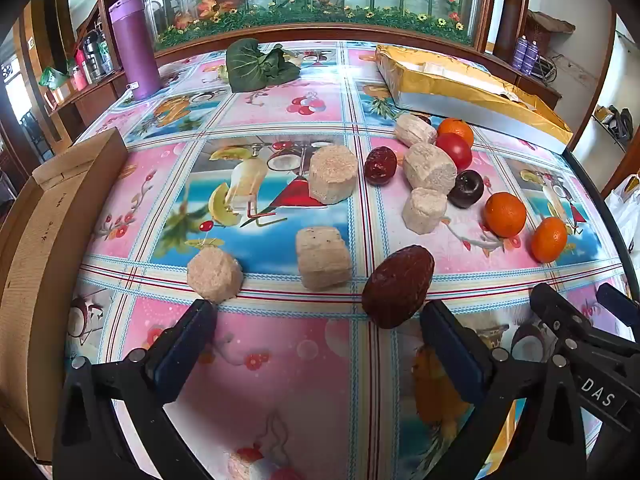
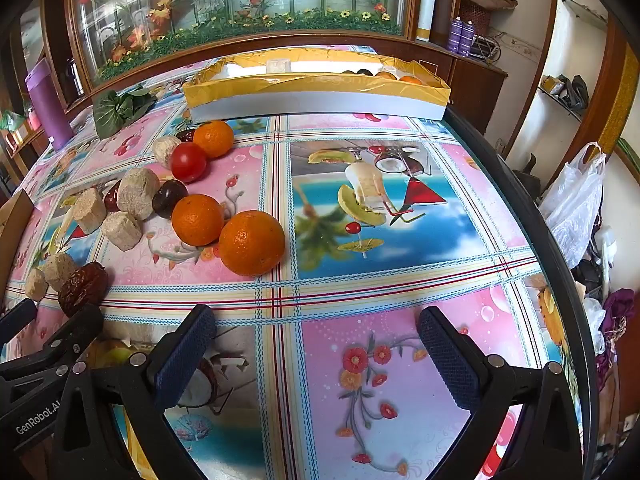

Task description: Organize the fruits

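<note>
Loose fruit lies on the patterned tablecloth. In the left wrist view a big brown date (image 1: 398,286) lies just ahead of my open, empty left gripper (image 1: 316,316), with several beige cakes (image 1: 323,258), a red tomato (image 1: 454,151), a dark plum (image 1: 466,189) and oranges (image 1: 505,214) beyond. My right gripper (image 2: 316,320) is open and empty, with the nearest orange (image 2: 251,242) ahead to its left. A gold-lined white box (image 2: 316,92) at the back holds some fruit and one cake.
A cardboard box (image 1: 48,232) stands at the left edge. A purple bottle (image 1: 134,46) and a green leafy vegetable (image 1: 256,65) are at the back left. The table's dark edge (image 2: 532,208) runs down the right, with bags beyond it.
</note>
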`<state>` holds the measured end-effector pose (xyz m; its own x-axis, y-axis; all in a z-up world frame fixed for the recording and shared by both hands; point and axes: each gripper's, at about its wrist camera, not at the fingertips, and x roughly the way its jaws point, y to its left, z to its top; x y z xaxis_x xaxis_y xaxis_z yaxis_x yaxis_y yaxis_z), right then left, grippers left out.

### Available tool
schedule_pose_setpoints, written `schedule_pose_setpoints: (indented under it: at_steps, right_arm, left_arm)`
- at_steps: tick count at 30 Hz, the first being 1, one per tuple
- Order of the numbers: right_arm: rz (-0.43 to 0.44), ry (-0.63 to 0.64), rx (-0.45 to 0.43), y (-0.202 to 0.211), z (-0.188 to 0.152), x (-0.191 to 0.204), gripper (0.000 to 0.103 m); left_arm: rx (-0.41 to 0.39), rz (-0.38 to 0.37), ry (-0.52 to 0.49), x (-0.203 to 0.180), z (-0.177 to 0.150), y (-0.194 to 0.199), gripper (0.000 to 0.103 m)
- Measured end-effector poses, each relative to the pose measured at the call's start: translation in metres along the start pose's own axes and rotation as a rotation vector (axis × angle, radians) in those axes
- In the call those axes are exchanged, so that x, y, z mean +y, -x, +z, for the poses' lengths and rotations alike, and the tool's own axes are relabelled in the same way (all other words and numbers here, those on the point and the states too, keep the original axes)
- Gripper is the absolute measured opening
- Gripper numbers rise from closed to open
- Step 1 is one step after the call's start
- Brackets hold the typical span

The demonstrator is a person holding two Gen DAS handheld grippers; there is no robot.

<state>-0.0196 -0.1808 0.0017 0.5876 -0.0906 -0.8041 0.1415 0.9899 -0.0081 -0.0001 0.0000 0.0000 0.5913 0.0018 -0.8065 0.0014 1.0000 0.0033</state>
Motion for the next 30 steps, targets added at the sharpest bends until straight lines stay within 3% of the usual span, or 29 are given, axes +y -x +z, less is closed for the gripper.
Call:
schedule_pose_setpoints:
  at_steps: [23, 30]
  right_arm:
    - [0.0, 0.0, 0.0, -0.0001, 0.0001, -0.0001, 0.102]
    - [0.001, -0.004, 0.006, -0.0009, 0.001, 0.0002, 0.102]
  left_arm:
    - [0.002, 0.0, 0.0, 0.0, 0.0001, -0.0001, 0.103]
    - [0.053, -0.039, -0.059, 0.0028, 0.0031, 0.0001, 0.103]
